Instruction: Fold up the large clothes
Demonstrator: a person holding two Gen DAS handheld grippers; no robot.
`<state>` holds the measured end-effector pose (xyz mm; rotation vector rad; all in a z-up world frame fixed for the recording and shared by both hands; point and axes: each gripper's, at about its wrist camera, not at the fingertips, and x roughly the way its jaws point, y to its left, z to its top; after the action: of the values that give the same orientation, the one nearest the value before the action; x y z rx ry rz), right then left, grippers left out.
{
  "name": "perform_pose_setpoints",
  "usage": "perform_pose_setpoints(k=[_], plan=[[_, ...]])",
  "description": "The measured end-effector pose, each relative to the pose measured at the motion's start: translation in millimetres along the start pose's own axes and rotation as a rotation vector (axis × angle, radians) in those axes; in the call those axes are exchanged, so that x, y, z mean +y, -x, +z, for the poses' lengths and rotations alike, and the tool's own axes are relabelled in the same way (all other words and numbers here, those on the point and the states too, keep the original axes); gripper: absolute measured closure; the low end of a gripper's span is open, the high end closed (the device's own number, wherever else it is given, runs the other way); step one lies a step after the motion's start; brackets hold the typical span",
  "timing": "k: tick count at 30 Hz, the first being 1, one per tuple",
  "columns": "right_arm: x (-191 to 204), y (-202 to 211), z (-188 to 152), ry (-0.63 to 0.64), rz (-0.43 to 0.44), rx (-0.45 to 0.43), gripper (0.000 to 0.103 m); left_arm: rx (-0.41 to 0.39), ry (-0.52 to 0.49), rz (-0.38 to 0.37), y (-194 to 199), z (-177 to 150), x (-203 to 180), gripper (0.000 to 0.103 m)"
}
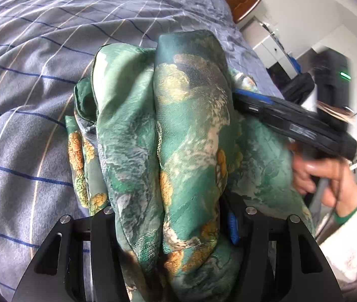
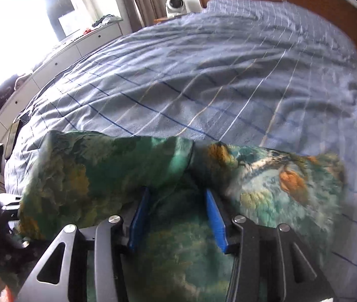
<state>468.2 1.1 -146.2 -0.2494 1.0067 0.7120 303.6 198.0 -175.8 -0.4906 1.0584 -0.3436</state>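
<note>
Garment [image 1: 178, 130] bunched lengthwise along fingers [image 1: 232, 229]

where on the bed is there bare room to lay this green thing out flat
Free: the broad stretch of striped bedspread between the green garment and the wooden headboard, and the spread left of the bundle in the left wrist view. Crowded: the near edge, where the garment is bunched in the left tongs, with the right tongs over its folds.
</note>
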Motion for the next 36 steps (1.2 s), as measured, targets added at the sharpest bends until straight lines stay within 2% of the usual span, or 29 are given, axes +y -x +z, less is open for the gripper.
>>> perform_pose_setpoints(k=[4,8,11,13,17,19,23,25,27,30,32,33,34,36], plan=[[13,60,-33,0.043,0.038,-0.066,0.056,-0.001,0.006,-0.008,-1,2,0,0.044],[25,120,-100,0.090,0.022,-0.101,0.056,-0.006,0.006,-0.010,0,1,-1,0.044],[33,149,-146,0.076,0.014,-0.111,0.056,-0.004,0.007,-0.010,0,1,-1,0.044],[40,153,-168,0.054,-0.004,-0.118,0.056,-0.006,0.005,-0.010,0,0,-1,0.043],[36,118,-185,-0.008,-0.034,-0.071,0.056,-0.018,-0.003,0.004,-3,2,-9,0.042],[36,107,-189,-0.006,-0.047,-0.079,0.056,-0.022,-0.004,0.013,-2,1,-11,0.042],[42,116,-189,0.020,-0.081,-0.090,0.056,-0.026,0.010,0.008,2,0,-13,0.040],[47,129,-179,0.038,-0.105,-0.083,0.055,-0.034,0.017,0.014,9,1,-17,0.034],[56,147,-163,0.074,-0.118,-0.136,0.055,-0.039,0.029,0.016,24,2,-26,0.026],[78,154,-133,0.151,-0.080,-0.206,0.055,-0.050,0.029,0.023,51,3,-37,0.021],[97,143,-115,0.207,-0.022,-0.229,0.055,-0.106,0.045,-0.016,80,0,-33,0.017],[107,131,-109,0.244,0.013,-0.209,0.055,-0.139,0.064,-0.030,91,-2,-28,0.007],[115,117,-105,0.271,0.036,-0.167,0.055,-0.181,0.104,-0.045,103,-7,-16,0.003],[126,92,-105,0.300,0.037,-0.104,0.055,-0.216,0.192,-0.074,112,-16,13,0.002]])
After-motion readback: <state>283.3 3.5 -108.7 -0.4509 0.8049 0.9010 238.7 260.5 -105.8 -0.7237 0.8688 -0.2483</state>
